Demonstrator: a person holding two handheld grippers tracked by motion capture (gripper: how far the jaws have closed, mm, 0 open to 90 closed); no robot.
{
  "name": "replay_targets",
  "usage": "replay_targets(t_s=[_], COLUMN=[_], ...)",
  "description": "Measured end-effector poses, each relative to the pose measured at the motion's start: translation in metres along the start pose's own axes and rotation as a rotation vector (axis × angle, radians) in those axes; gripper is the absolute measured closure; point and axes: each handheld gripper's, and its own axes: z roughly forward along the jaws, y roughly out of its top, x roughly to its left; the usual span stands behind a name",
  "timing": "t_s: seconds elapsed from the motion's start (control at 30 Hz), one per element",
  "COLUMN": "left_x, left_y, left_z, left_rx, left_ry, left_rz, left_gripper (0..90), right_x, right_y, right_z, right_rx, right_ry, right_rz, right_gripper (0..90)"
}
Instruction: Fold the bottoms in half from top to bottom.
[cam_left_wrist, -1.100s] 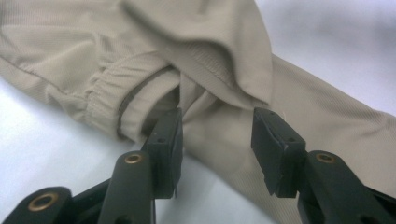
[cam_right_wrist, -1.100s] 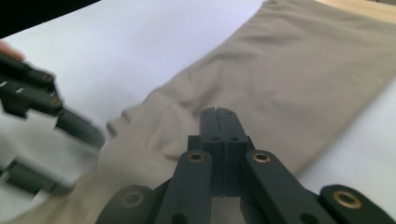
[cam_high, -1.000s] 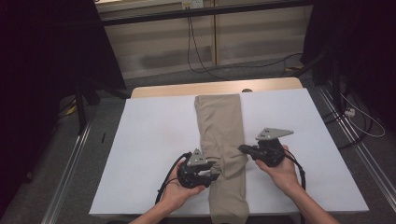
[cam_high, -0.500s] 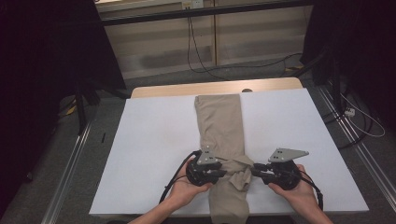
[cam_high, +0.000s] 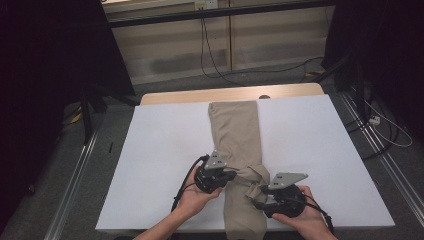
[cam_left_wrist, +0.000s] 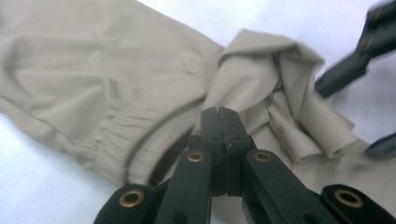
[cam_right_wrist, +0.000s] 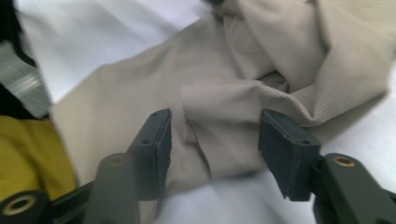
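Khaki trousers (cam_high: 235, 135) lay folded lengthwise down the centre of the white table (cam_high: 320, 150), running from mid-frame to the bottom edge in the high view, w/ a bunched ridge of cloth low-centre. Left gripper (cam_high: 226, 176) was pressed together, pinching a fold of that bunch; its jaws had just been closing. Right gripper (cam_high: 261, 196) stood spread, jaws just opening, cloth lying between the pads but not pressed.

Fabric looked light, soft, limp, so it would prob sag and crease. Best grabbed at a hem or doubled edge, not a single layer.

Left gripper view showed the pinch up close at lower centre (cam_left_wrist: 219, 116). Right gripper view showed the gap either side of the cloth (cam_right_wrist: 215, 135).
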Motion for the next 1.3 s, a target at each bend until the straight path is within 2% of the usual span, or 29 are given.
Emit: replay_targets(t_s=[0.03, 0.07, 0.1, 0.13, 0.2, 0.37, 0.43, 0.57, 0.63, 0.67, 0.73, 0.77, 0.8, 0.83, 0.93, 0.97, 1.03, 1.07, 1.13, 1.17, 1.23, 1.3], left_x=[0.001, 0.003, 0.004, 0.006, 0.01, 0.018, 0.019, 0.021, 0.02, 0.019, 0.017, 0.015, 0.013, 0.011, -0.001, -0.005, -0.013, -0.018, -0.027, -0.031, -0.038, -0.044], left_y=[0.001, 0.002, 0.003, 0.004, 0.005, 0.002, 0.0, -0.009, -0.014, -0.019, -0.023, -0.023, -0.023, -0.022, -0.023, -0.024, -0.027, -0.028, -0.029, -0.029, -0.027, -0.025], left_z=[-0.002, -0.004, -0.005, -0.007, -0.011, -0.019, -0.021, -0.024, -0.024, -0.023, -0.023, -0.024, -0.025, -0.027, -0.034, -0.036, -0.036, -0.033, -0.026, -0.02, -0.009, -0.001], left_rx=[-0.006, -0.014, -0.022, -0.032, -0.046, -0.046, -0.034, -0.007, 0.024, 0.034, 0.051, 0.048, 0.04, 0.031, 0.026, 0.024, 0.031, 0.035, 0.052, 0.061, 0.077, 0.084], left_ry=[0.006, 0.01, 0.011, 0.015, 0.018, 0.028, 0.032, 0.025, 0.025, 0.022, 0.011, 0.012, 0.005, -0.002, 0.01, 0.005, -0.02, -0.05, -0.081, -0.093, -0.11, -0.117], left_rz=[-0.003, -0.007, -0.015, -0.025, -0.044, -0.066, -0.058, -0.053, -0.041, -0.049, -0.054, -0.056, -0.064, -0.064, -0.032, -0.035, -0.022, -0.013, 0.002, 0.01, 0.031, 0.058], left_gripper=[90.0, 90.0, 90.0, 90.0, 90.0, 90.0, 90.0, 90.0, 90.0, 90.0, 90.0, 90.0, 88.6, 85.4, 75.4, 72.0, 73.4, 75.1, 77.5, 77.1, 72.9, 67.4], right_x=[0.001, 0.001, 0.0, 0.0, 0.001, 0.009, 0.015, 0.023, 0.022, 0.021, 0.015, 0.011, 0.01, 0.007, 0.006, 0.005, 0.003, 0.002, -0.002, -0.006, -0.011, -0.013], right_y=[0.002, 0.003, 0.006, 0.008, 0.014, 0.018, 0.013, -0.007, -0.017, -0.021, -0.031, -0.035, -0.036, -0.036, -0.024, -0.018, -0.008, -0.005, 0.001, 0.003, 0.004, 0.002], right_z=[0.004, 0.006, 0.007, 0.006, -0.003, -0.032, -0.044, -0.056, -0.06, -0.06, -0.057, -0.053, -0.052, -0.051, -0.054, -0.053, -0.047, -0.043, -0.028, -0.018, -0.004, 0.003], right_rx=[0.01, 0.009, -0.004, -0.016, -0.063, -0.189, -0.227, -0.244, -0.214, -0.205, -0.15, -0.098, -0.083, -0.093, -0.135, -0.151, -0.141, -0.136, -0.101, -0.073, -0.026, 0.003], right_ry=[-0.013, -0.007, 0.017, 0.018, 0.061, 0.134, 0.157, 0.163, 0.125, 0.101, 0.055, 0.022, 0.019, 0.032, 0.028, 0.037, 0.037, 0.035, 0.043, 0.027, 0.013, 0.015], right_rz=[-0.012, -0.007, -0.008, -0.012, -0.005, 0.063, 0.09, 0.14, 0.14, 0.144, 0.153, 0.154, 0.162, 0.174, 0.145, 0.143, 0.113, 0.1, 0.09, 0.09, 0.065, 0.071], right_gripper=[66.7, 81.9, 89.6, 90.0, 90.0, 90.0, 90.0, 90.0, 90.0, 90.0, 87.0, 77.9, 69.4, 63.2, 54.1, 54.1, 54.7, 57.0, 62.2, 62.8, 65.0, 67.5])
